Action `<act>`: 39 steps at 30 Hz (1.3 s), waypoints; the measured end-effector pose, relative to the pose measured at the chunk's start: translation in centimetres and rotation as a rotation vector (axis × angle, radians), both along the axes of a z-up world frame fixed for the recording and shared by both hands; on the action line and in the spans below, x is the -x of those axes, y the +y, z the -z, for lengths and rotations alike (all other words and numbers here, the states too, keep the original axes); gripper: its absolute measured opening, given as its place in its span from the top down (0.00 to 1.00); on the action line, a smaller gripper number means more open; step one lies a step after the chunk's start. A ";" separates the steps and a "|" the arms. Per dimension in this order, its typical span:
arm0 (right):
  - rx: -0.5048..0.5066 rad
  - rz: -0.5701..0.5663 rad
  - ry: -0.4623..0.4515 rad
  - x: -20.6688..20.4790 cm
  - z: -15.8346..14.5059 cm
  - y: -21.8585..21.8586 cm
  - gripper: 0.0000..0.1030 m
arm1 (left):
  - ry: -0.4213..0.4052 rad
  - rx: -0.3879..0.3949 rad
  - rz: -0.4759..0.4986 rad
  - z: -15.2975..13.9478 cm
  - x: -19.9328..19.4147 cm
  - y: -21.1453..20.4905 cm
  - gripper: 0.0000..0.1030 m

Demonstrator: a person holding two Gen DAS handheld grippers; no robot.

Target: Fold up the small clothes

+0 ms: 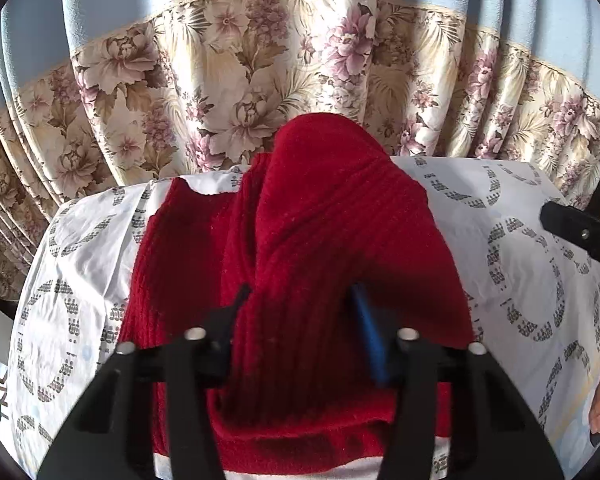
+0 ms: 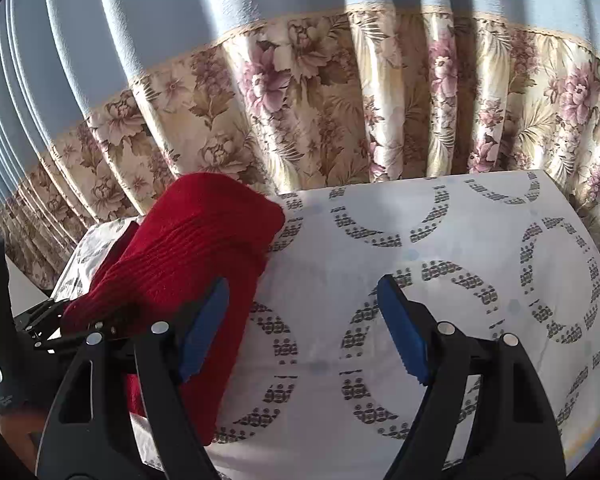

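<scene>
One red knit garment (image 1: 300,240) bunches up off the patterned surface (image 1: 520,280) in the left wrist view, left gripper (image 1: 300,300) jaws clamped on it; right wrist view: right gripper (image 2: 304,292) jaws apart, garment beside them.

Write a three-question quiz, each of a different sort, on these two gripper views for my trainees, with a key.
1. True or false: the right gripper holds the red knit garment.
2. Which gripper grips the garment? A) left B) right C) both
3. Fill in: the garment lies on a white ____ printed with grey rings.

Key: 1 false, its jaws stand open over the cloth; 2 A, the left gripper pinches a raised fold; 3 cloth.
</scene>
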State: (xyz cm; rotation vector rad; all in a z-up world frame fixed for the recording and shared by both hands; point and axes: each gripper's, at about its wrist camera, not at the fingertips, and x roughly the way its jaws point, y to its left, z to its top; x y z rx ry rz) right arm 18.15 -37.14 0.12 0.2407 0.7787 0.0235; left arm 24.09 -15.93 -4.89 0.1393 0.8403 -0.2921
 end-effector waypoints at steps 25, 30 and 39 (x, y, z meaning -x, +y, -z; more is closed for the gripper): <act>0.081 -0.117 0.020 -1.2 0.3 8.4 0.25 | -0.102 -0.020 -0.040 -3.1 1.4 6.4 0.76; 0.096 -0.155 0.037 -1.6 1.3 10.9 0.25 | -0.100 -0.016 -0.112 -2.7 1.8 11.1 0.76; 0.143 -0.189 0.101 -2.1 4.0 13.5 0.20 | -0.020 0.007 -0.149 3.3 3.0 14.6 0.69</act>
